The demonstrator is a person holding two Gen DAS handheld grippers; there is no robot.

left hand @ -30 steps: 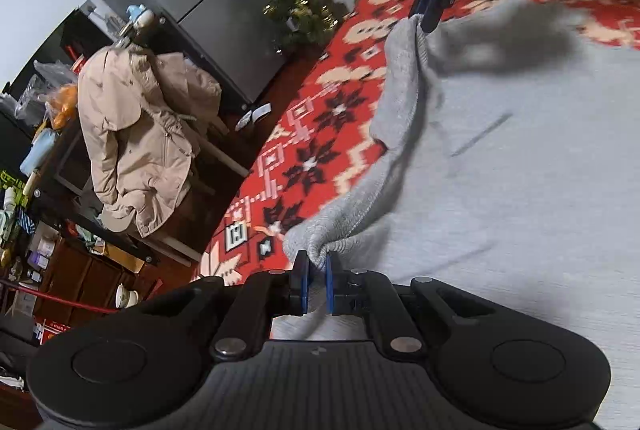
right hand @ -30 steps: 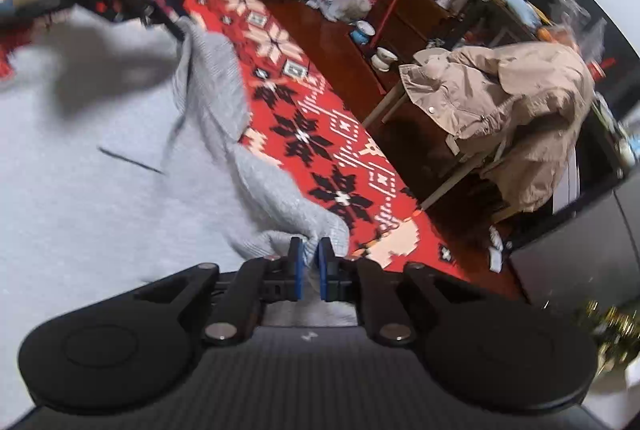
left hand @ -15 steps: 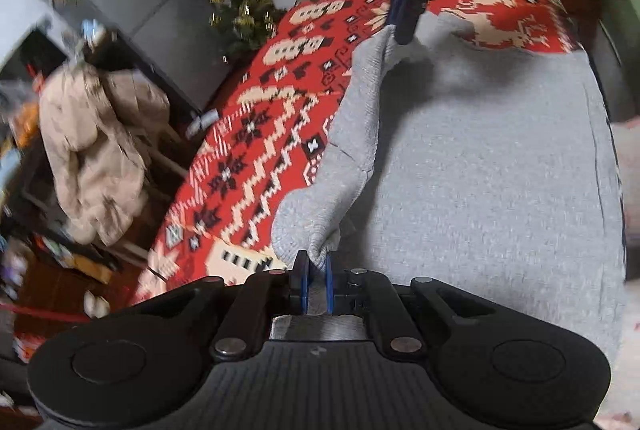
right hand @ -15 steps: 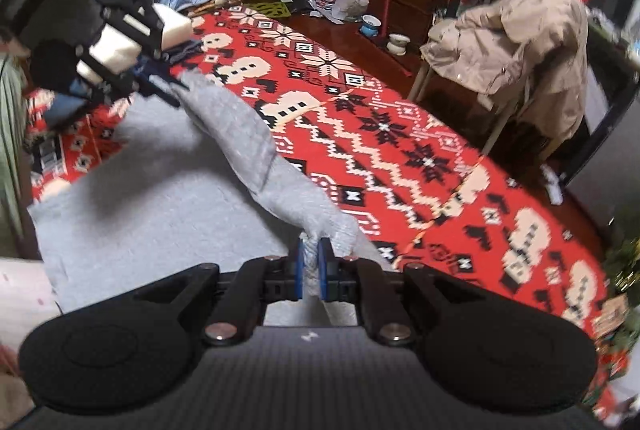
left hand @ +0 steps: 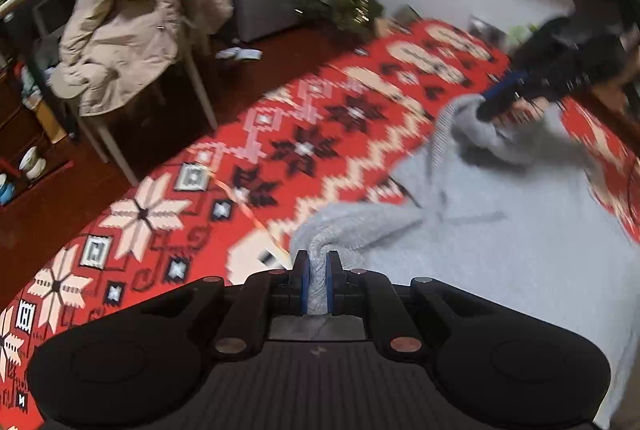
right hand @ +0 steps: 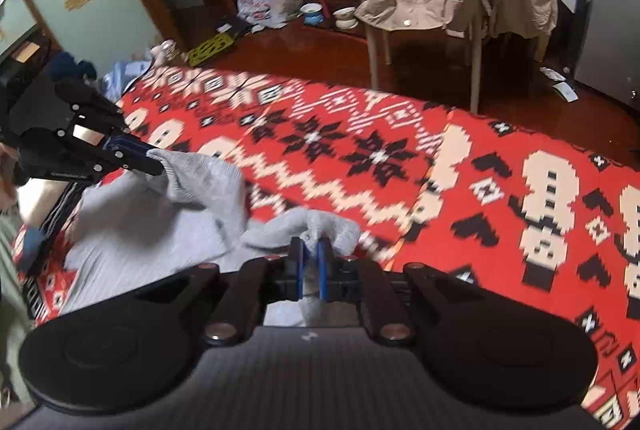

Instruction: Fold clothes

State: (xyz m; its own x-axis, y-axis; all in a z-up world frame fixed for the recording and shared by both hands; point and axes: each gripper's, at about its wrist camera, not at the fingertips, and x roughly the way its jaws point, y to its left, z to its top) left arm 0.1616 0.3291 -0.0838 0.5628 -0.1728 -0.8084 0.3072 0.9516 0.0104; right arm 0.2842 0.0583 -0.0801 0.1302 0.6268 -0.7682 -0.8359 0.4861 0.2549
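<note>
1. Left tool and right tool each pinch one end of a grey sweater edge, jaws narrow on the cloth.
2. The sweater lies on a red patterned blanket, its gripped edge raised.
3. Best handling, likely: carry both ends level and together, cloth taut, and lay the edge straight.
4. Motion blur smears the far tool; the sweater's far side is cut off.

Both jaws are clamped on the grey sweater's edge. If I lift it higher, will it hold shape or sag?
Likely sag: the grey sweater already droops and bunches between its two gripped points. It looks like a thick knit, so probably heavy for cloth. The ribbed surface seems unlikely to slip.
</note>
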